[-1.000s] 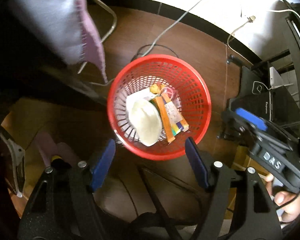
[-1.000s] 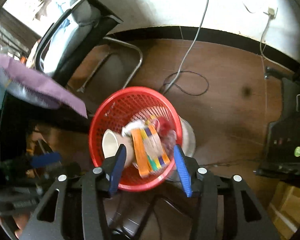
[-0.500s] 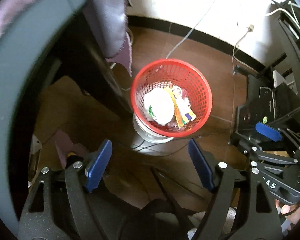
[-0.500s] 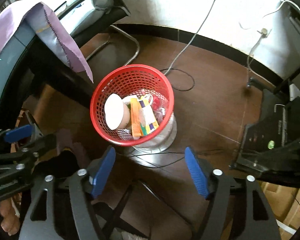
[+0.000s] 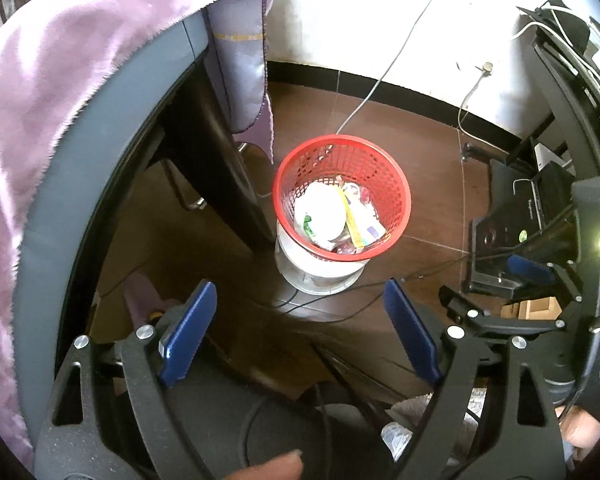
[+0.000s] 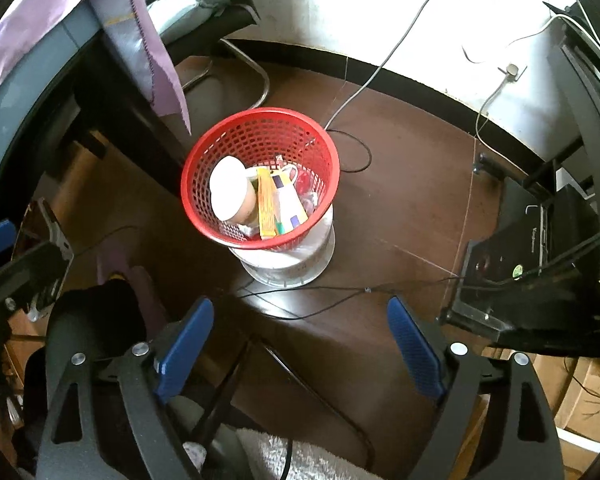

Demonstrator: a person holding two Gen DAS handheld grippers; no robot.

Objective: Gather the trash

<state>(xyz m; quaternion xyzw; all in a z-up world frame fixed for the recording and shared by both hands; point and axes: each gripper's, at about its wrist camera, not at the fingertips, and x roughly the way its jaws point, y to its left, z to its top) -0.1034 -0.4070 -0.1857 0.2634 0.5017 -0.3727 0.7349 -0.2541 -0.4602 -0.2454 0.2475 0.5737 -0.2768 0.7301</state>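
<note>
A red mesh basket (image 5: 402,204) (image 6: 332,168) stands on the brown floor atop a white round base (image 5: 320,278). Inside lie a white paper cup (image 5: 320,212) (image 6: 228,194) and yellow-orange wrappers (image 5: 354,226) (image 6: 267,210). My left gripper (image 5: 298,292) hangs above and in front of the basket, pointing down; its jaws are opening with nothing between them. Likewise, my right gripper (image 6: 300,306) hovers high over the floor short of the basket, with its jaws opening and nothing held. Each gripper shows at the edge of the other's view.
A grey-edged table with a purple cloth (image 5: 60,60) (image 6: 148,56) overhangs at the left, a chair behind it. Cables (image 6: 352,288) cross the floor. A black computer case (image 5: 512,216) (image 6: 540,248) stands at the right, with cardboard boxes (image 6: 580,392) beside it.
Both grippers have risen and drawn back from the basket, which now looks smaller and farther. The right jaws have spread much wider, the left slightly. The trash stays in the basket.
</note>
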